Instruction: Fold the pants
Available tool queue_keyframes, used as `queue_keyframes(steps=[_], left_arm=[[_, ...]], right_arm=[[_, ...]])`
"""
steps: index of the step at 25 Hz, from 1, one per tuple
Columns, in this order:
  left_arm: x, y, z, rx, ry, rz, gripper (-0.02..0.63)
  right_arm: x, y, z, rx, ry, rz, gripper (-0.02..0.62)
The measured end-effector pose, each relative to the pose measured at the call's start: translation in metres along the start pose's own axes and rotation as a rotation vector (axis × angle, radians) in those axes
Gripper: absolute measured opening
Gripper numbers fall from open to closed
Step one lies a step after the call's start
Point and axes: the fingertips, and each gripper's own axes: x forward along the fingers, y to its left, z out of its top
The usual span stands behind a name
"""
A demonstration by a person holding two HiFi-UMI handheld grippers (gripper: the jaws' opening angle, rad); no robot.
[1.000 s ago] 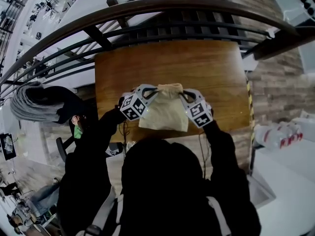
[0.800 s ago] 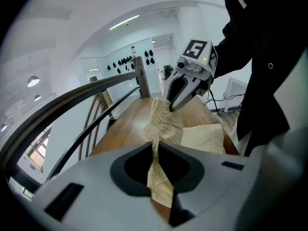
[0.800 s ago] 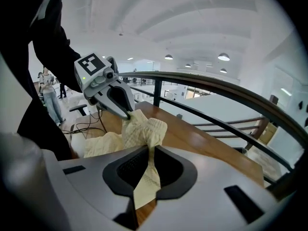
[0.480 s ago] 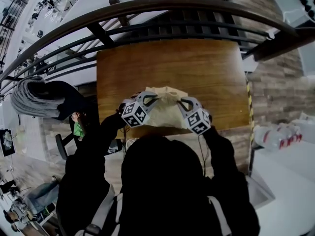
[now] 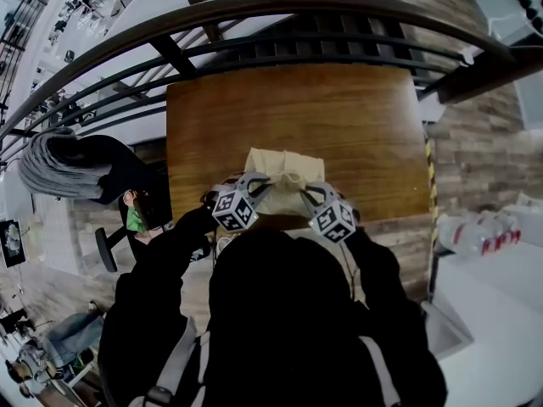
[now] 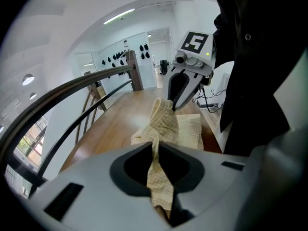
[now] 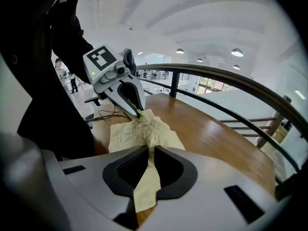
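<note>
Pale yellow pants point(image 5: 284, 166) lie at the wooden table's point(image 5: 356, 117) near edge, their gathered waistband clamped by the left gripper point(image 6: 160, 186) and right gripper point(image 7: 144, 182). The fold should land square if both corners are held level and taut.

Probably an open-plan office or lab mezzanine: a brown wooden table point(image 5: 339, 125) stands beside a curved dark metal railing point(image 5: 280, 8), overlooking lower-floor desks point(image 5: 76, 15), beneath round ceiling lamps point(image 7: 237, 52).

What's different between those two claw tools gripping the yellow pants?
The left gripper pinches the left end of the pants, the right gripper the right end. The left gripper slants rightward, the right gripper leftward, so they converge. Both are clamped on the same gathered edge, over the table.
</note>
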Motion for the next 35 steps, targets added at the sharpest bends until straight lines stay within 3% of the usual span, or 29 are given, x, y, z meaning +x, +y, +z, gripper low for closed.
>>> queue_keyframes(steps=[12, 16, 22, 27, 31, 35], left_arm=[[0.01, -0.054, -0.028, -0.03, 0.072, -0.082, 0.041], [0.004, -0.067, -0.033, -0.059, 0.083, -0.129, 0.092], [-0.008, -0.06, -0.026, -0.17, 0.033, -0.127, 0.1], [-0.015, -0.058, -0.009, -0.179, -0.001, -0.135, 0.1], [-0.019, -0.045, 0.008, -0.21, -0.033, -0.098, 0.1], [-0.024, -0.025, 0.028, -0.324, -0.082, -0.062, 0.1]], right_arm=[[0.012, 0.044, -0.043, 0.036, 0.108, 0.124, 0.037], [0.005, 0.053, -0.049, 0.064, 0.131, 0.182, 0.07], [-0.006, 0.058, -0.021, 0.185, 0.057, 0.264, 0.107], [-0.018, 0.065, -0.012, 0.199, 0.042, 0.309, 0.114], [-0.024, 0.06, -0.002, 0.224, 0.005, 0.287, 0.114], [-0.027, 0.04, 0.023, 0.365, -0.118, 0.241, 0.114]])
